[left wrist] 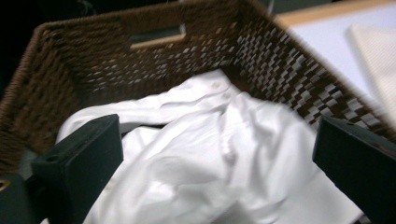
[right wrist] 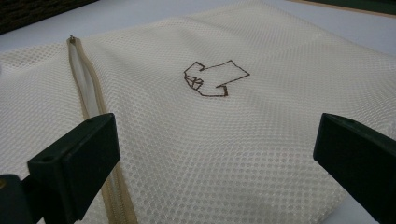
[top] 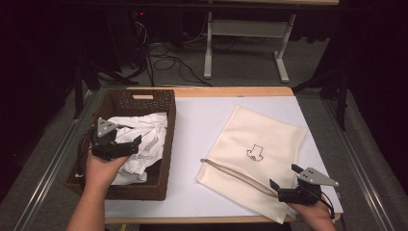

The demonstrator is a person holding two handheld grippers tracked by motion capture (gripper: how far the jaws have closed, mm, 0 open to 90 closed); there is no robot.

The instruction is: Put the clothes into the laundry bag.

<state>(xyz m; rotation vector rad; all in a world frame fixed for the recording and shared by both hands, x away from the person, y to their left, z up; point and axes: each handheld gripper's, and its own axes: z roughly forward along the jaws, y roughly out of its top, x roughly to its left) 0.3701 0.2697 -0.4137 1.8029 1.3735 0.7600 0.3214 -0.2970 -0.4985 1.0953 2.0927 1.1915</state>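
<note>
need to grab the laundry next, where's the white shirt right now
The white shirt lies crumpled inside the brown wicker basket at the table's left in the high view, just beneath the open left hand-held gripper.

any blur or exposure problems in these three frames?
Left gripper view: motion blur smears the white shirt and the wicker basket; the shirt is near blown out. Right gripper view: mesh bag weave and zipper sharp, near fingers soft. High view: table evenly lit, surroundings fall to black.
</note>
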